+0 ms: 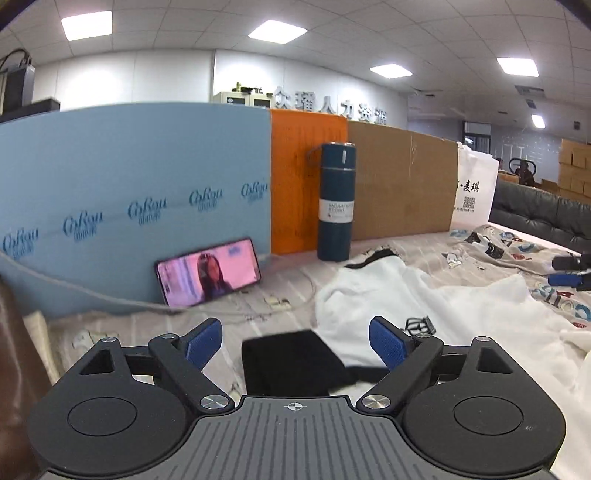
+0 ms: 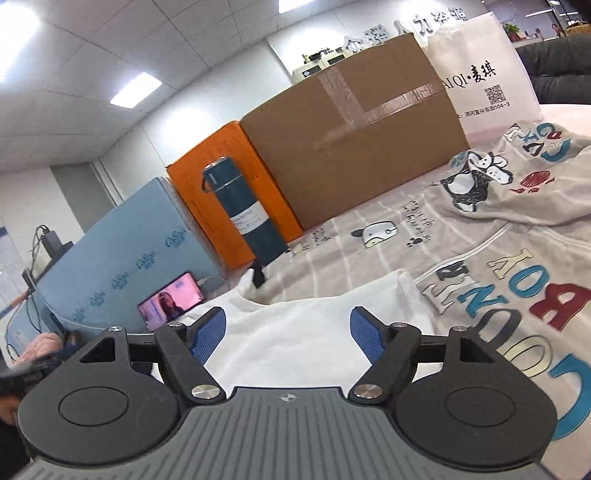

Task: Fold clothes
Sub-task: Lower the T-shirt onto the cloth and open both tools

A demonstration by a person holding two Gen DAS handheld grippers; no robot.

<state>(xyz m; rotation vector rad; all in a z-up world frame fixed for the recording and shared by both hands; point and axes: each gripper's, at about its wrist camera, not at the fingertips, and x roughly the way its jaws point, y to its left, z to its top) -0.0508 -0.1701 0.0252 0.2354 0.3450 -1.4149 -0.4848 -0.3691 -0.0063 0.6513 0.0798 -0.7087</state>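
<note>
On bedsheet (image 2: 369,206), white garment (image 1: 424,295) lies rumpled w/ black cuff (image 1: 291,362) between spread-apart left gripper (image 1: 295,343) fingers, right gripper (image 2: 288,332) likewise agape over cloth; risk: 1-layer pinch drags bunching.

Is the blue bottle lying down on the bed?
No, the blue vacuum bottle stands upright against the orange board, beside the phone.

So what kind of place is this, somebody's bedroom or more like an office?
Probably an office, not a bedroom: grid ceiling with panel lights, big lettering on the back wall, stacked cartons. The printed bedsheet looks like a staged work surface.
</note>
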